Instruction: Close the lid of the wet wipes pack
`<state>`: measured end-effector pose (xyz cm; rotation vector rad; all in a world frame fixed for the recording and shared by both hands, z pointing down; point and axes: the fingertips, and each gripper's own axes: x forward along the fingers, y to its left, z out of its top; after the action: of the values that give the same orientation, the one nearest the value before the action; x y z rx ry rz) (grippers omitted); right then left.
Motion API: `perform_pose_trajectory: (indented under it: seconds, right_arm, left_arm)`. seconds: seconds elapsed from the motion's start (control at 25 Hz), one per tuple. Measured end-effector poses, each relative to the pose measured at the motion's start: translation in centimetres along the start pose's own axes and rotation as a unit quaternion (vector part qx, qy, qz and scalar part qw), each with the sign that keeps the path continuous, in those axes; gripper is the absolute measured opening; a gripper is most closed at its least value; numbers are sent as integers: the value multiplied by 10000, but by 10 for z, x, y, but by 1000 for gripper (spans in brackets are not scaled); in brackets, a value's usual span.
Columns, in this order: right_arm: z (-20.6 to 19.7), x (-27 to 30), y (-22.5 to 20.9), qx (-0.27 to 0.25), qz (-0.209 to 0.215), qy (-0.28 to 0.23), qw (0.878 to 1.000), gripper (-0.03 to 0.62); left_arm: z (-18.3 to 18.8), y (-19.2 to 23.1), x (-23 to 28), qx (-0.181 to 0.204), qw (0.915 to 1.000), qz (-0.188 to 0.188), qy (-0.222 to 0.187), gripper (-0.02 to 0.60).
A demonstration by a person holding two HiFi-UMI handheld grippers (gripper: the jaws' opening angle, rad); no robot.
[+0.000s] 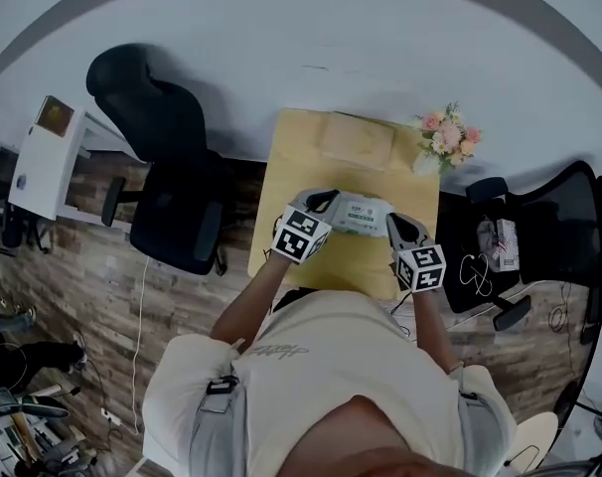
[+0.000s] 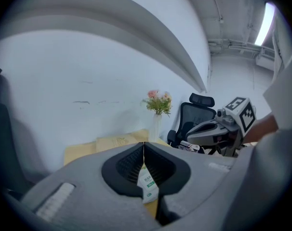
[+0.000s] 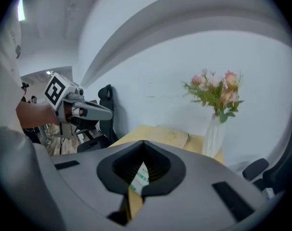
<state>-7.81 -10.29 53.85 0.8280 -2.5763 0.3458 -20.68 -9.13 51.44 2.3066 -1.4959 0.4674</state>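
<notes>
The white-and-green soft wet wipes pack [image 1: 362, 214] lies on the yellow surface [image 1: 293, 167], long axis side to side. The left tool [image 2: 144, 148] is at one end and the right tool [image 3: 144, 146] at the other, about equally near. Both tools are clenched, tips together, gripping nothing. The lid's state I cannot tell. A white vase [image 1: 426, 163] holds pink flowers [image 1: 448, 132] at the far right corner.

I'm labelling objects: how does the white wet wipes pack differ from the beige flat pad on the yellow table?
The white wet wipes pack is pinched at both ends by the left gripper and right gripper; the beige flat pad lies untouched. The pack is nearer the person, the pad by the wall. Both are roughly rectangular.
</notes>
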Motion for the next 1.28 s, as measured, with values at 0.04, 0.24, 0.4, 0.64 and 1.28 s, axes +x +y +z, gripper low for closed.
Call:
perform_pose_trajectory:
  seconds: [0.04,0.24,0.4,0.64,1.28]
  right_arm:
    - [14,-3,2,-24,-2,-157,9999,2]
    - [74,-23,12,-154,8,-799,9967,2]
    - [112,-38,24,-440,44,-1104,9929,2]
    - [163,-59,33,-858,-88,-1636,9828,2]
    - [262,-115,44,-1519,-375,-2802,9471,2]
  left_arm:
    - [8,2,-6,26,10000,40,-74,17]
    - [48,6,-28,253,9984,186,-467,17]
    - [76,13,-43,259,9958,273,-834,17]
    - [121,26,-71,410,9886,520,-1353,17]
    - [228,38,-149,593,9456,1198,-2967,17]
